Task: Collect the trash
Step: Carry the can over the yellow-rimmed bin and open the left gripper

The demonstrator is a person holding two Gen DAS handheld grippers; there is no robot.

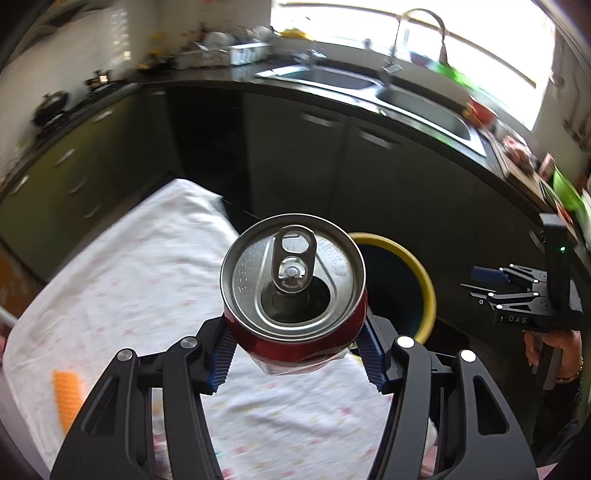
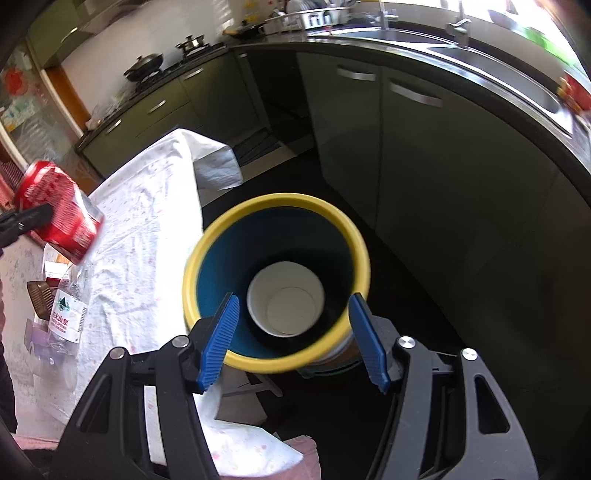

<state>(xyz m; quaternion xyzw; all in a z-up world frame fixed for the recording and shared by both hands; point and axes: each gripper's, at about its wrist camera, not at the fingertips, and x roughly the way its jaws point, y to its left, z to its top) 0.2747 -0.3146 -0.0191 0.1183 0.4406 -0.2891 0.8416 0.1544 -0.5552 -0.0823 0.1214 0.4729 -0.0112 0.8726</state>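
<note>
Dark kitchen cabinets (image 1: 332, 155), steel sink (image 1: 417, 107) under bright window (image 1: 369, 22); dark floor (image 2: 424, 280).

Looked down from both wrists, close over the cloth (image 1: 122, 295) and bin (image 2: 280, 206); shared bin (image 1: 424, 280), can (image 2: 59, 210), counter (image 1: 332, 92).

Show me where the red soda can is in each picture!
Left wrist view: the red aluminium soda can fills the middle, top facing the camera, clamped in the left hand-held gripper.
Right wrist view: the same can sits at the far left edge, tilted, above the white tablecloth.
Shared landmark: the yellow-rimmed blue bin beside the table.
</note>
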